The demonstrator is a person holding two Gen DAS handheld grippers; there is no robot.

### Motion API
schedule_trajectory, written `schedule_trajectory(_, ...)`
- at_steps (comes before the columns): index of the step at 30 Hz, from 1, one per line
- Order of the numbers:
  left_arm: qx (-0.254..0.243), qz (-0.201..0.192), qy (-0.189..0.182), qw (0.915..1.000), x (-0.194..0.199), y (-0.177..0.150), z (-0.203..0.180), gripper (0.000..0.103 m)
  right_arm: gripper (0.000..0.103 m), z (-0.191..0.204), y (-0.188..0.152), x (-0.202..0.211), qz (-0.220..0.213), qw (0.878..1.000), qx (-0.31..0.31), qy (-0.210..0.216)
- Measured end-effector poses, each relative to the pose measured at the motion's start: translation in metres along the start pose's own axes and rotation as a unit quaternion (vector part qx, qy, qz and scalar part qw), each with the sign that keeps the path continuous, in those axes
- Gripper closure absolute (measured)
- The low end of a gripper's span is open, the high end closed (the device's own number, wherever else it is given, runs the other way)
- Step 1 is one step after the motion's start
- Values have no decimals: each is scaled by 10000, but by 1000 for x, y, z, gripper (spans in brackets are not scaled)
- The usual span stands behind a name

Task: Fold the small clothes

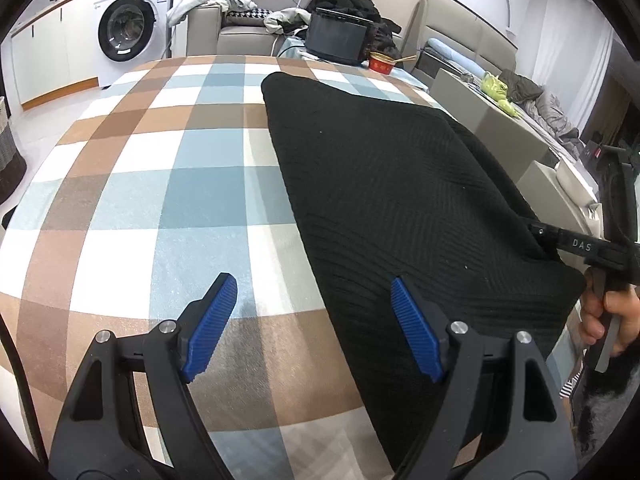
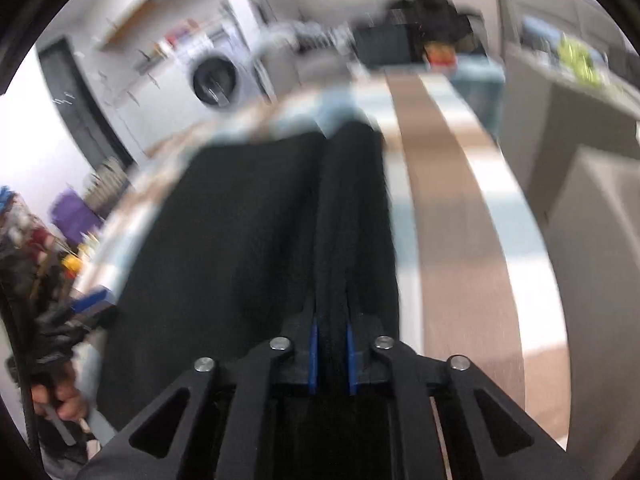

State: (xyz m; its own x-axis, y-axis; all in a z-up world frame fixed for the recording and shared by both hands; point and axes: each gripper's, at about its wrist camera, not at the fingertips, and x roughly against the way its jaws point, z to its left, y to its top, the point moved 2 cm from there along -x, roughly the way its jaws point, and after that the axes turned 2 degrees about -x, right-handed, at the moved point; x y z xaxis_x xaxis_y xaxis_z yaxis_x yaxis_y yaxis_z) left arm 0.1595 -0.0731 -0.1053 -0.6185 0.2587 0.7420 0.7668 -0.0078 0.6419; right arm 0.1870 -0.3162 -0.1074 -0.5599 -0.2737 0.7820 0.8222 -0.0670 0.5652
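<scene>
A black ribbed garment lies on the checked bench. The right hand-held gripper, marked "DAS", is clamped on the garment's edge; the left hand-held gripper hovers spread wide, holding nothing.

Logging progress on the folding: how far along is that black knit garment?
Done: the black knit garment lies flat on the checked tablecloth, seemingly already doubled. In hand: the right tongs are shut on its edge; the left tongs hang open, empty. Left: carrying that edge across to finish the fold.
</scene>
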Motion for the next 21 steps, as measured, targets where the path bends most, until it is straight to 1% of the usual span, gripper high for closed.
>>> schedule_trajectory(1,-16,-19,5,10000,1,0,-1,26,81,-1,-1,7,-110,9999,-3,-1)
schedule_trajectory(3,-4,4,-25,10000,2,0,-3,26,76,0,-1,23,-299,9995,33,-107)
schedule_trajectory(5,17,-14,-150,9999,5,1,-7,26,76,7,0,41,-522,9985,136,-19)
schedule_trajectory(6,-7,-35,-215,9998,7,1,-10,26,75,12,2,47,-543,9983,191,72)
schedule_trajectory(9,-158,-30,-398,9991,10,-2,-24,26,66,27,-2,53,-388,9970,388,551)
schedule_trajectory(11,-312,-5,-556,9980,10,-8,-37,26,66,35,-12,49,-175,9954,562,751)
schedule_trajectory(13,-509,78,-634,9967,7,-14,-49,26,66,40,-27,44,55,9942,846,664)
schedule_trajectory(15,-625,131,-577,9963,5,-20,-57,25,66,39,-49,37,339,9922,1114,447)
schedule_trajectory(16,-676,137,-549,9961,5,-21,-60,25,66,36,-57,38,347,9914,1207,372)
schedule_trajectory(18,-705,129,-530,9960,6,-23,-63,24,66,31,-62,46,368,9909,1240,380)
schedule_trajectory(21,-699,145,-544,9960,6,-25,-65,23,63,32,-55,56,194,9919,1151,503)
